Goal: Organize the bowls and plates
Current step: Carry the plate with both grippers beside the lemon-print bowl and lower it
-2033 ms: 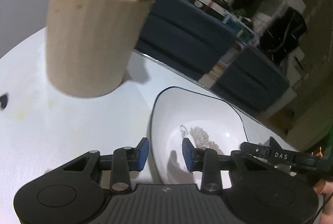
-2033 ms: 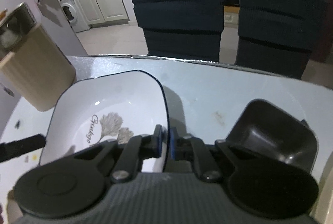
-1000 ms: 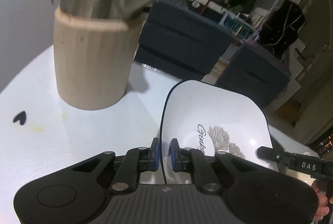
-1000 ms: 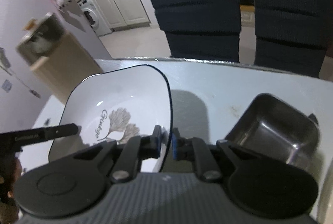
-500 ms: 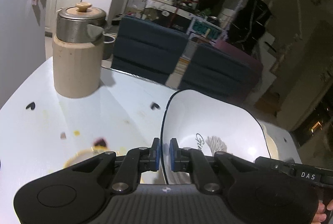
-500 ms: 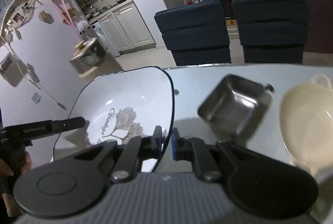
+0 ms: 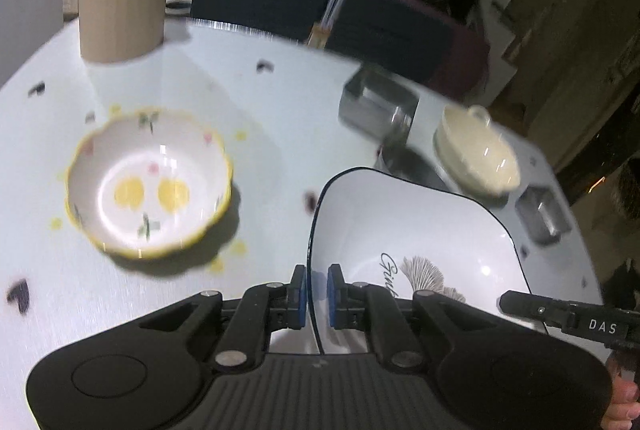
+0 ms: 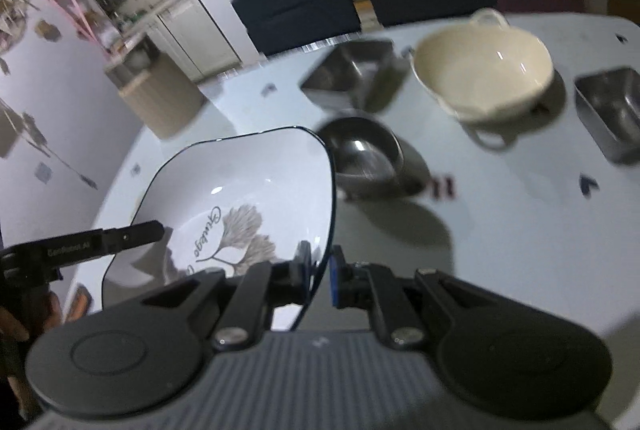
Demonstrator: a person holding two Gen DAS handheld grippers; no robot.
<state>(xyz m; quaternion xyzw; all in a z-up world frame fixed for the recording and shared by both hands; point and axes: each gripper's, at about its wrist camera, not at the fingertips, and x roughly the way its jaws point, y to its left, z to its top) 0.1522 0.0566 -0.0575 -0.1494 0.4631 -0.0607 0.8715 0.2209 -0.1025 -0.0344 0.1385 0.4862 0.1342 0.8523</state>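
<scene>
both grippers are gripping the white square dark-rimmed ceramic plate [image 7: 416, 230] above the white table [image 7: 280, 118], left gripper [image 7: 317, 294] fingers clenching its left rim, right gripper [image 8: 320, 276] fingers clenching its right rim. yellow-rimmed floral bowl [image 7: 149, 181] is sitting left of it, cream handled bowl [image 8: 482, 72] far right.

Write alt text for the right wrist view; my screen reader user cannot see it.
The right tool is shut on the rim of a white square plate with a leaf print, which the left tool holds at the opposite edge. Beyond it on the white table sit a round steel bowl, a cream handled bowl and two square steel dishes.
</scene>
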